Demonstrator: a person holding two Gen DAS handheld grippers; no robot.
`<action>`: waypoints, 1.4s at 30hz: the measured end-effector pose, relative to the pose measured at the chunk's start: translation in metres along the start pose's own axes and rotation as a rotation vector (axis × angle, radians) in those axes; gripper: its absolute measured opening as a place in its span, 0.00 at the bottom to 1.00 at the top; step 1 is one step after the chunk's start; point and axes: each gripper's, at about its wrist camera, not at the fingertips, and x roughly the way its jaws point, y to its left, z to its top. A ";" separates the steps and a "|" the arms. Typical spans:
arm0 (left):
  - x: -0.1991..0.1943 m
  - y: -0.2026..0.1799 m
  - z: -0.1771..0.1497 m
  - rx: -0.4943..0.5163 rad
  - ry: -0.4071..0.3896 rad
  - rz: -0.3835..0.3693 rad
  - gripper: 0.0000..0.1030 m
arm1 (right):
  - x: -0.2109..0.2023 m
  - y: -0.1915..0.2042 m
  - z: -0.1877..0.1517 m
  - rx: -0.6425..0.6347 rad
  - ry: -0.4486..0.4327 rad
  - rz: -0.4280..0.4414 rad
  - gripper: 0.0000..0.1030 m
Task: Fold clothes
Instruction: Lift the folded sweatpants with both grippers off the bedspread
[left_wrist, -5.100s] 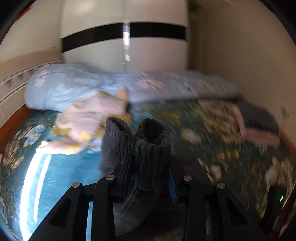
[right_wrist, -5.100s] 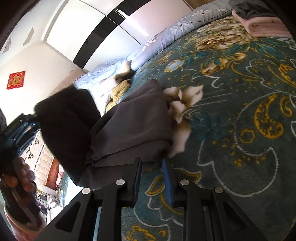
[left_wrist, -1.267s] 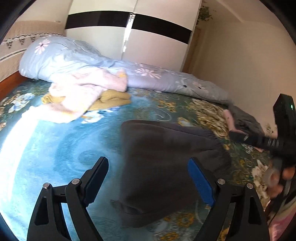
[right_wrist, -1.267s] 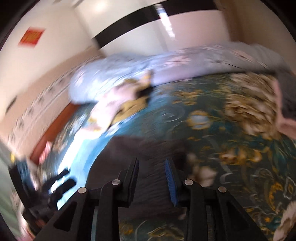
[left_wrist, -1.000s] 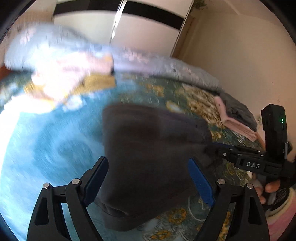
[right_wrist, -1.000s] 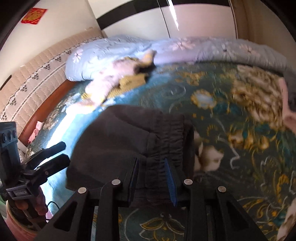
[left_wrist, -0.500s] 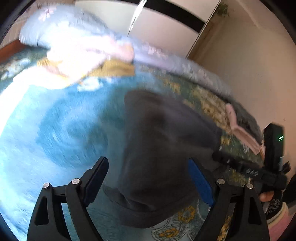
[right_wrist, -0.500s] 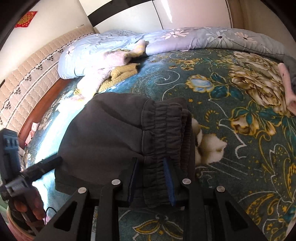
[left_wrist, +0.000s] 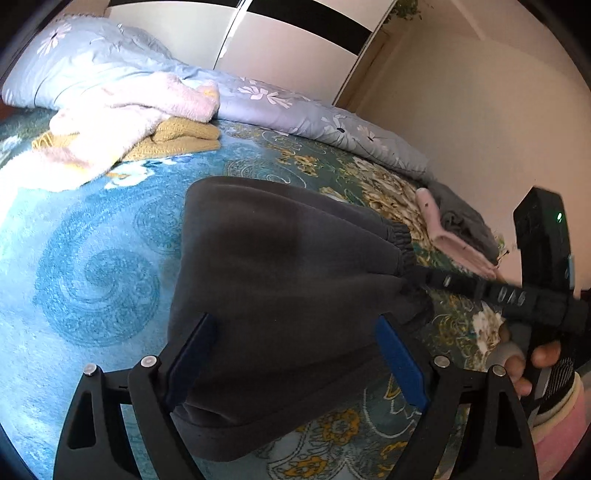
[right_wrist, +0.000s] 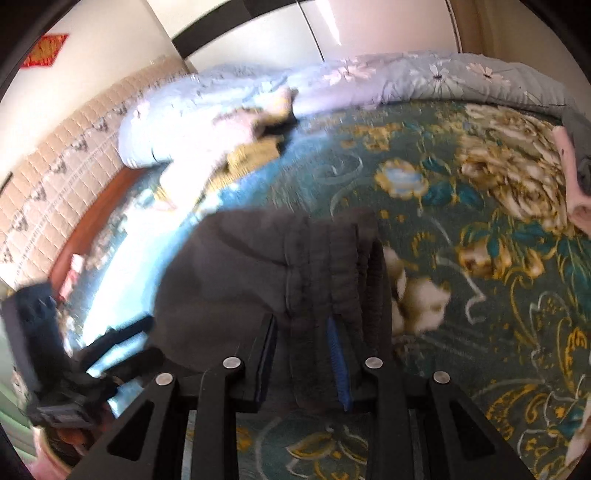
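Dark grey trousers (left_wrist: 277, 277) lie folded on the patterned bedspread (left_wrist: 92, 277). My left gripper (left_wrist: 295, 354) stands open and wide just over their near folded edge, and the cloth runs under both fingers. My right gripper (right_wrist: 301, 350) is shut on the elastic waistband (right_wrist: 332, 266), which fills the gap between its pads. From the left wrist, the right gripper (left_wrist: 417, 275) reaches in from the right to the waistband corner, with a person's hand (left_wrist: 524, 354) behind it. In the right wrist view, the left gripper (right_wrist: 133, 347) is a blur at the trousers' left end.
A fluffy pink garment (left_wrist: 122, 114) lies over a yellow knit (left_wrist: 184, 136) at the far left of the bed. A light blue floral quilt (left_wrist: 295, 107) runs along the back. A folded pink and grey stack (left_wrist: 454, 236) sits by the right wall.
Five seconds ago my left gripper was shut on the hanging trousers; now its jaws stand wide and the trousers lie folded. Over the last second the right gripper has stayed on the waistband.
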 end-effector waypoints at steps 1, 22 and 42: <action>0.001 0.000 0.000 0.000 0.000 -0.001 0.86 | -0.002 0.001 0.006 -0.001 -0.014 0.004 0.31; 0.016 -0.006 0.002 0.032 0.040 0.007 0.86 | 0.063 -0.014 0.040 0.025 0.109 -0.073 0.31; 0.003 0.007 -0.006 -0.066 0.063 -0.097 0.86 | 0.024 -0.016 -0.016 0.036 0.033 0.036 0.32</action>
